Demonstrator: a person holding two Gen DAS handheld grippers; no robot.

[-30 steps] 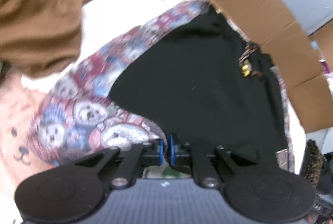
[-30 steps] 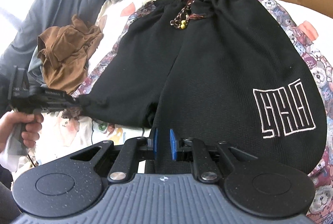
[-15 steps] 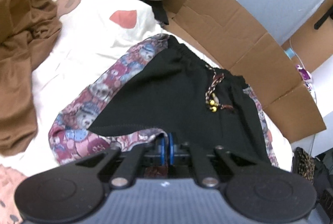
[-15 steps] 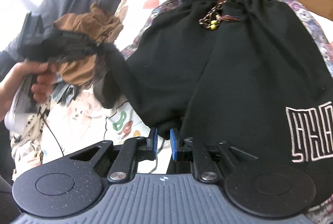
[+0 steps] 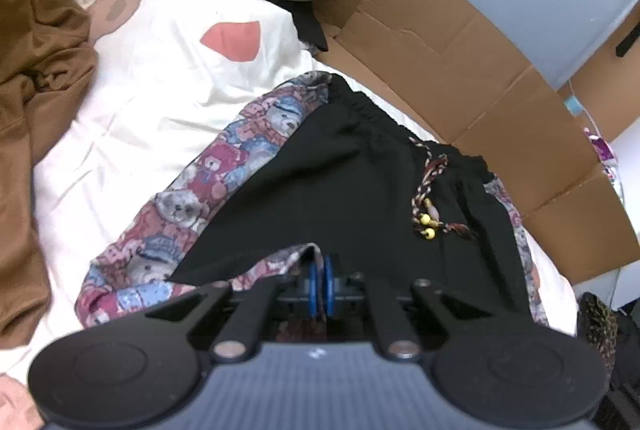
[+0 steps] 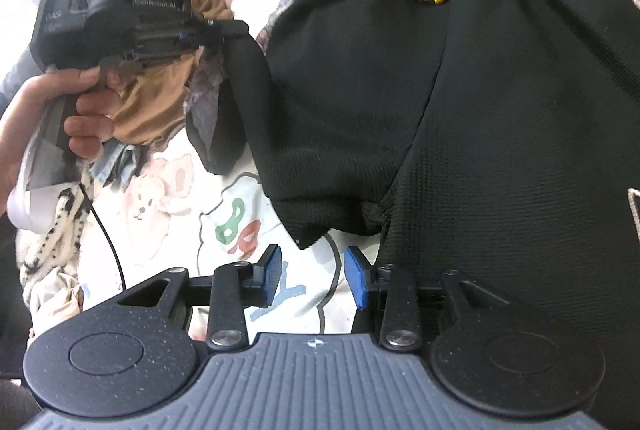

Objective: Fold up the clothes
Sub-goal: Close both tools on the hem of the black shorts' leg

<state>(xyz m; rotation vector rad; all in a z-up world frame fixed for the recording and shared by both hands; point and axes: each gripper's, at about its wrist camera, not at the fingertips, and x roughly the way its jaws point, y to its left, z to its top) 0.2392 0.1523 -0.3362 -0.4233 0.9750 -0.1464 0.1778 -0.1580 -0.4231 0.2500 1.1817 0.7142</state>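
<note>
On bed (image 5: 168, 78), folding step: left gripper (image 5: 320, 280) pinched shorts (image 6: 500, 102) hem at nine o'clock; right gripper (image 6: 314, 272) jaws opening, empty. Next: carry leg across.

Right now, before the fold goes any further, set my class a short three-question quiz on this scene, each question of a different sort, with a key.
1. True or false: the left tool is shut on the hem of the black shorts.
2. Which colour are the beads on the drawstring? A) yellow B) green C) white
3. Fill in: between the fingers of the right tool lies only the printed ______, no cloth.

Key:
1. True; it pinches a lifted leg hem.
2. A.
3. Bedsheet; the jaws are opening, with the shorts' edge just beyond them.
</note>
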